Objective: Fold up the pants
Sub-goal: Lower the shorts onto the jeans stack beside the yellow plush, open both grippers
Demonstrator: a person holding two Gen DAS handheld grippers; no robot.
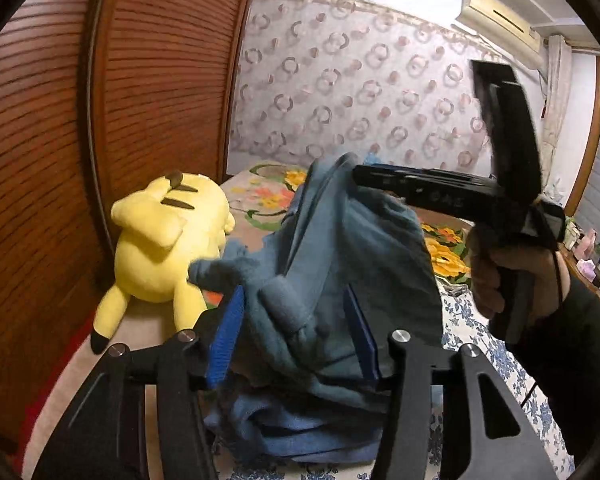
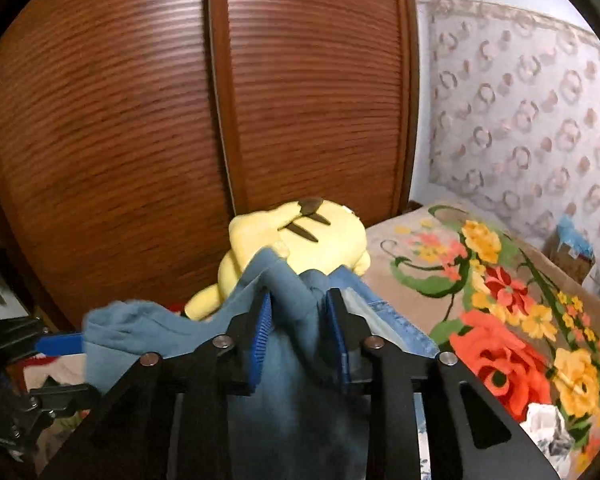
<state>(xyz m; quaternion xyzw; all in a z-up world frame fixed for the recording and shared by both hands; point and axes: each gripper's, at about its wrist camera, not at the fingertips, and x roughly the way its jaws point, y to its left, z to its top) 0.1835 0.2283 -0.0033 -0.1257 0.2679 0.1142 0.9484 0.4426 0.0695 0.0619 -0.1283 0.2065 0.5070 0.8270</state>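
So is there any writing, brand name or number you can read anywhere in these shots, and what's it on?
Nothing is readable.
Right tool: faint pale marks on its black body, too blurred to read.
Air conditioner: no legible label.
Cardboard box by the wall: too small to tell.

I see dim, warm indoor light, heavy fisheye bending w/ black corners; motion blur on pants, both views soft.

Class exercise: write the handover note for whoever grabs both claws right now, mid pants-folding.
Left claw: shut on the blue pants, bunched cloth between its pads.
Right claw: also shut on the pants.
The pants hang lifted between both claws above the floral bedspread, near the yellow plush.
Done: both grips taken.
Left: lay the pants flat and fold; no neat fold shows yet.
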